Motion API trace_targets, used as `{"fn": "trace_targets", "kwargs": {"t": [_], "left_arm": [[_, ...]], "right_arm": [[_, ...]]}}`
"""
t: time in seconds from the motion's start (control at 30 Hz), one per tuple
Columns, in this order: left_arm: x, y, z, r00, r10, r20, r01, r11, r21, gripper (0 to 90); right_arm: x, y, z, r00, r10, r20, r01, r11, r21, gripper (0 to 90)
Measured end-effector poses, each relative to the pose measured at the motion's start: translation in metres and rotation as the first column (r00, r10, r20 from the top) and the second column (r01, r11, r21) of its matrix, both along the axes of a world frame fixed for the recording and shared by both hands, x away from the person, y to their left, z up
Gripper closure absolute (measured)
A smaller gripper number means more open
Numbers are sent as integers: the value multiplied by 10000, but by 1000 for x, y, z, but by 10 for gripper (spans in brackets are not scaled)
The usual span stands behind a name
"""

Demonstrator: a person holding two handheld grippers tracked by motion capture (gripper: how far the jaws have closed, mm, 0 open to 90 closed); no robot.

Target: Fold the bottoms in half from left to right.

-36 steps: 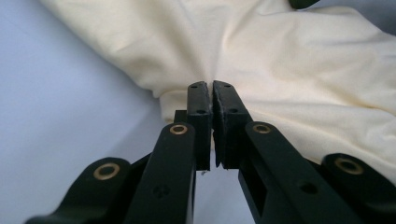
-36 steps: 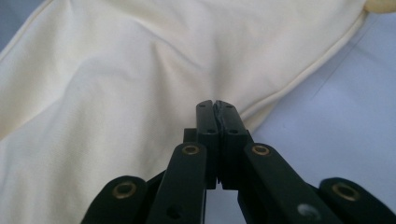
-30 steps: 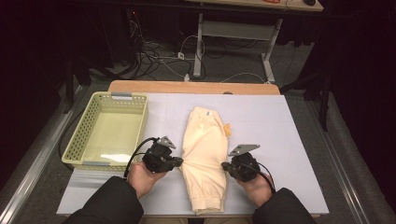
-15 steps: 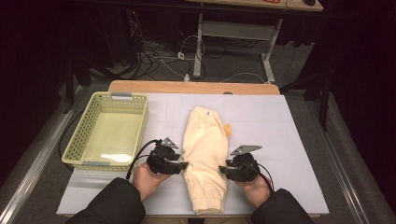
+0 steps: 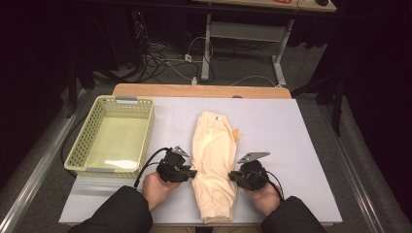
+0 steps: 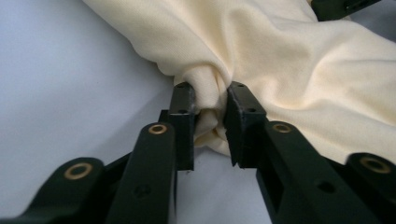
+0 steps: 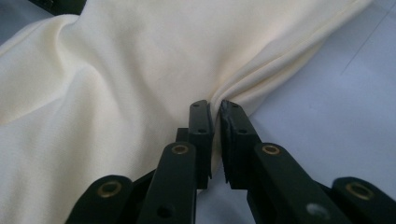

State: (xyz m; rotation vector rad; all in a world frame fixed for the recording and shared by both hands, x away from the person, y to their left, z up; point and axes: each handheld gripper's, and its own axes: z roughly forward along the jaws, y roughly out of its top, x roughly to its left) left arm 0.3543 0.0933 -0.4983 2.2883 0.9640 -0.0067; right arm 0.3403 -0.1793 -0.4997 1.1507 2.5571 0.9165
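With the cream garment (image 5: 213, 162) lying mid-table beside the basket (image 5: 114, 136), the left gripper (image 6: 210, 109) and right gripper (image 7: 215, 116), both just closing, pinch its 2 side edges; any lift should stay level and together.

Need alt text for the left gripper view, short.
Two black jaws of the left tool pinch a bunched fold at the edge of a cream garment, which spreads across the upper right. Pale grey table surface lies at left, and a dark part of the other tool shows at top right.
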Motion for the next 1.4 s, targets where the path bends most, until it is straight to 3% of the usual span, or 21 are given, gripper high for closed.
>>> {"fn": "trace_targets", "kwargs": {"t": [0.2, 0.43, 0.63, 0.83, 1.0, 1.23, 1.4], "left_arm": [[-7, 1, 6, 9997, -246, 59, 244, 9992, 322, 752], [-12, 3, 10, 9991, -423, 56, 421, 9984, 371, 745], [-15, 7, 9, 9993, -336, 140, 334, 9994, 113, 714], [-15, 13, 11, 9988, -182, 447, 191, 9996, -188, 583], [-15, 18, 14, 9974, 23, 721, 6, 9992, -391, 517], [-13, 24, 15, 9949, 303, 963, -258, 9985, -479, 483], [-13, 25, 15, 9945, 323, 996, -272, 9983, -515, 472]], "right_arm": [[-4, 2, 3, 9995, 317, 83, -316, 9994, -139, 855], [-10, 3, 5, 9988, 482, 13, -482, 9988, -30, 855], [-12, 4, 4, 9986, 533, 3, -533, 9986, -28, 845], [-11, 0, 2, 9995, 308, 7, -308, 9994, 183, 762], [-13, -5, 8, 9996, 120, 264, -135, 9981, 601, 723], [-12, -15, 11, 9986, -228, 486, 181, 9954, 944, 685], [-11, -16, 10, 9981, -224, 576, 174, 9961, 869, 666]]}}
